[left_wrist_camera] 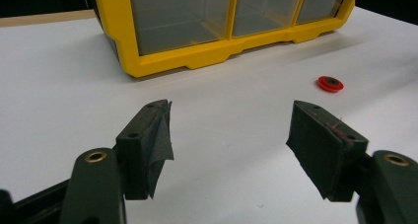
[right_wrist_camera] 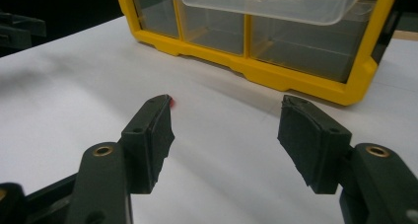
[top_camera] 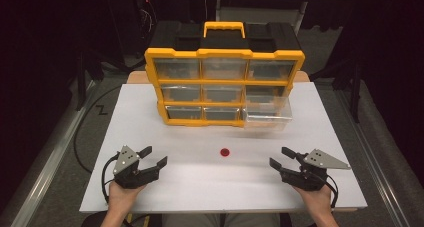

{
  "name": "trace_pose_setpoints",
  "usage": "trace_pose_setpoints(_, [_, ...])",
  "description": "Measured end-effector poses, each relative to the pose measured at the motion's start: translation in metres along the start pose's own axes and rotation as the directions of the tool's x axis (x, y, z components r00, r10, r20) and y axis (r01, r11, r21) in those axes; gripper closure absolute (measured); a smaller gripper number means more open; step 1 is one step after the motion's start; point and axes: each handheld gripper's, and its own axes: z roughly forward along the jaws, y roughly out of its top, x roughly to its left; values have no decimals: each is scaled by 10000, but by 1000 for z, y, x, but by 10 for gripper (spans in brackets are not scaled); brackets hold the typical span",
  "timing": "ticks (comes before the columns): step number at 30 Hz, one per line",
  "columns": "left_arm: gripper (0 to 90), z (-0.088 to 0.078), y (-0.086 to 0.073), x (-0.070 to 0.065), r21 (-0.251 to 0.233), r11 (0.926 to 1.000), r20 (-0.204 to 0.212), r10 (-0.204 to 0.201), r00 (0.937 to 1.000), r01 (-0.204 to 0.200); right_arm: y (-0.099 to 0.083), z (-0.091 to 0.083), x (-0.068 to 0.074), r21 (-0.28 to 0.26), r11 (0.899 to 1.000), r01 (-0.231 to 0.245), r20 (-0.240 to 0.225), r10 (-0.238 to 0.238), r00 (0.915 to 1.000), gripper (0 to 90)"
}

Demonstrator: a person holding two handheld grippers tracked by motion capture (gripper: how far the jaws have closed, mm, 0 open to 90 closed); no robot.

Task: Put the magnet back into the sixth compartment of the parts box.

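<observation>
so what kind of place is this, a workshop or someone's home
Probably a lab or test bench, not a home: a bare white table in a dark room, a yellow parts organizer with clear drawers, and hand-held camera grippers, left and right.

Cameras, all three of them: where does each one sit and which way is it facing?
High view: above the person's side, looking forward and down on the white table; both hands, left gripper and right gripper show.
Left gripper view: rides the left gripper, facing the yellow organizer and red washer; own open jaws show.
Right gripper view: rides the right gripper, facing the organizer's pulled-out drawer; own open jaws show.
All share the organizer.
</observation>
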Motion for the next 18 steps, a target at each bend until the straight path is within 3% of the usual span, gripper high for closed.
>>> trace_pose_setpoints(7, [327, 1, 0, -1, 73, 9998, 59, 173, 9998, -174, 5, 11, 8, -6, 9999, 142, -210, -142, 9997, 395])
trace_pose_setpoints(18, [327, 1, 0, -2, 72, 10000, 36, 68, 10000, -69, 10, 25, 14, 196, 9996, 212, -472, -202, 9987, 401])
